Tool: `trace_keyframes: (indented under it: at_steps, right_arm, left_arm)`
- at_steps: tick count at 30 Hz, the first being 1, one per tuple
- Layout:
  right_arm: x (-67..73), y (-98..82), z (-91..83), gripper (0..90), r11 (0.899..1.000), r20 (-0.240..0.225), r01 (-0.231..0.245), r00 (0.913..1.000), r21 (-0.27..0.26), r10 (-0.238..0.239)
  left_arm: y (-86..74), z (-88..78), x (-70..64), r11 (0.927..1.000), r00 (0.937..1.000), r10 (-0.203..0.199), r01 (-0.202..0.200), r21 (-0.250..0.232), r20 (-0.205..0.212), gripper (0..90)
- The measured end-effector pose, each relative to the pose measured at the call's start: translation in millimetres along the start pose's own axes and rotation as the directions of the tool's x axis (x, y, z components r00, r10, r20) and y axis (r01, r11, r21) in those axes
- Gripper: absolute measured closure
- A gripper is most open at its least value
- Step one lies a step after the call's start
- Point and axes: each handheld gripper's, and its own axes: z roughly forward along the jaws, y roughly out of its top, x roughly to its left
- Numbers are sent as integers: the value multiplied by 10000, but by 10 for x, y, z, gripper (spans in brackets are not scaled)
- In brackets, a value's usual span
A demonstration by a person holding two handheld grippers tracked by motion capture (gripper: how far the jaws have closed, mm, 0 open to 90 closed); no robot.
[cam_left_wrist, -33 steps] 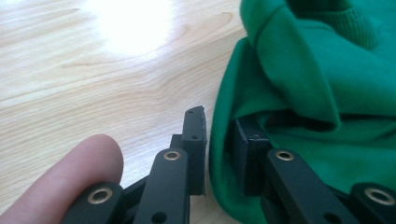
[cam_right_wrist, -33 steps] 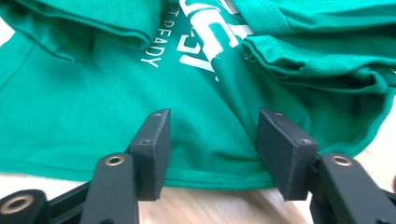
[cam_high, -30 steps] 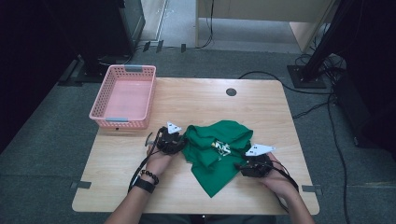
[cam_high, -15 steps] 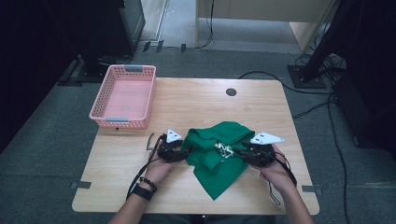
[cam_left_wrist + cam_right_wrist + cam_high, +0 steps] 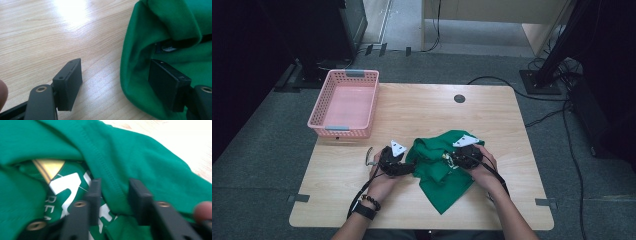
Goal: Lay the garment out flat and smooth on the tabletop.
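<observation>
A crumpled green shirt (image 5: 444,186) lies at the table's near middle. My left gripper (image 5: 408,168) sits at its left edge. In the left gripper view the left gripper (image 5: 115,72) is open and its jaws have just been opening: one pad (image 5: 71,80) is over bare wood, the other rests against a fold of the shirt (image 5: 175,25). My right gripper (image 5: 450,161) is on the shirt's right part. In the right gripper view the right gripper (image 5: 115,187) has just been closing, with a hemmed fold of the shirt (image 5: 150,157) between the jaws. A white and gold print (image 5: 50,167) shows beside it.
A pink basket (image 5: 326,128) stands at the table's (image 5: 422,110) far left corner. A dark round cable hole (image 5: 459,98) sits near the far edge. Cables trail from both grippers toward the person's forearms at the front edge.
My right gripper slid left, from the shirt's right edge onto its middle, and its jaws narrowed. The left gripper stayed put and its jaws spread apart.
</observation>
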Motion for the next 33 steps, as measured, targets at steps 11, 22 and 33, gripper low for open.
trace_keyframes:
  at_steps: [11, 22, 33]
  right_arm:
    - [-282, 595, -54, 900, 9908, -496, -1157, 9924, -705, 1124]
    - [-22, 246, -13, 583, 9969, -1474, 553, 9880, 557, -466]
    - [-39, 208, 48, 893, 9989, -866, 342, 9957, 311, -314]
  left_arm:
    - [-1, -1, 10, 10000, 9999, -74, 74, -43, 70, 279]
    - [2, -1, 33, 9998, 9995, -157, 159, -79, 258, 279]
    - [2, -1, 33, 9998, 9995, -159, 162, -81, 259, 279]
